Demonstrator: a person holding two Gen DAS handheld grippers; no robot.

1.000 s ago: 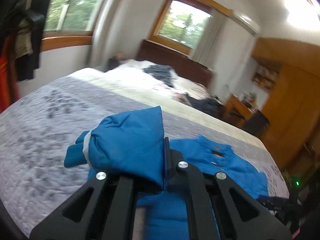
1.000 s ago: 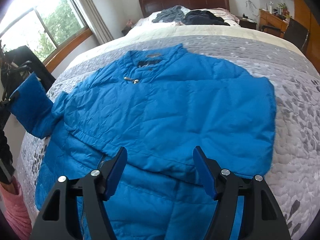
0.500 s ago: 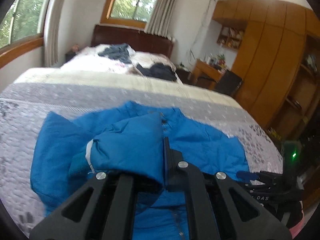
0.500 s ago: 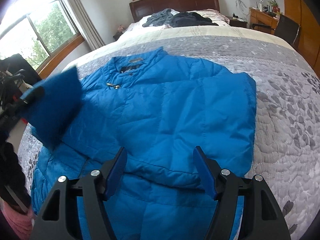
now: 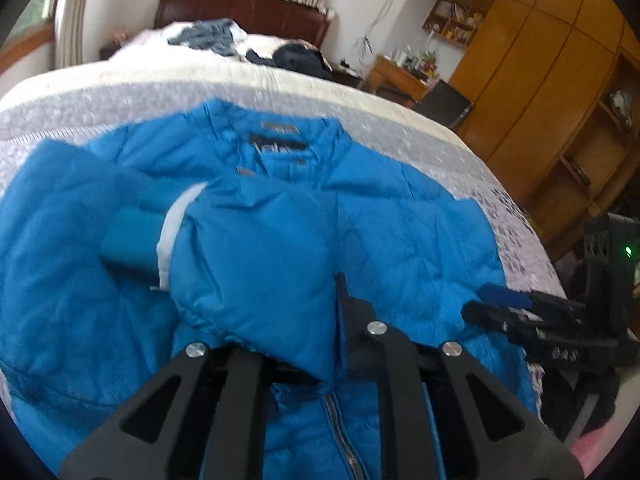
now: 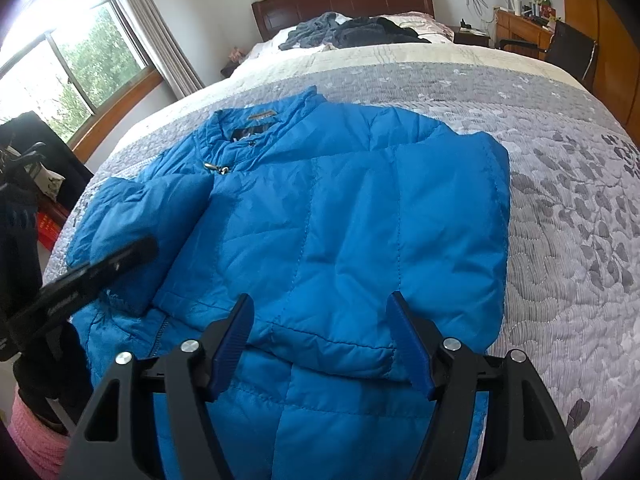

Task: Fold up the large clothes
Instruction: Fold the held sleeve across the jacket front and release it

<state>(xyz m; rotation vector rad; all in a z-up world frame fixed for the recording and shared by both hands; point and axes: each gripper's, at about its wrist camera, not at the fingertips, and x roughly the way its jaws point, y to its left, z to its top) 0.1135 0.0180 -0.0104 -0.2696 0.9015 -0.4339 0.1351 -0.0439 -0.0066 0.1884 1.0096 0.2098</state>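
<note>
Your left gripper [image 5: 336, 320] pinches the cuff end of the left sleeve [image 5: 256, 264] of a blue puffer jacket [image 6: 352, 216], carrying it over the jacket's chest on a grey quilted bed [image 6: 560, 208]. The jacket lies face up in the middle of the bed, collar [image 6: 260, 120] toward twelve o'clock, zipper hem toward six.

To do this fold well, lay the sleeve flat across the chest toward three o'clock, where the other side looks already folded in. Lower before you let go, so the padded cloth does not spring back, and keep the shoulder crease straight down the jacket's nine o'clock edge. The knit inner cuff [image 5: 132, 240] pokes out at nine o'clock of your grip; tuck it in if it bunches.

Your right gripper [image 6: 324, 344] hangs over the lower front at six o'clock, fingers spread wide and empty, pointing toward the collar. It looks ready to press the fold flat. The left gripper sits low and close to the cloth, angled toward one o'clock, a pink sleeve [image 6: 34, 432] behind it.
</note>
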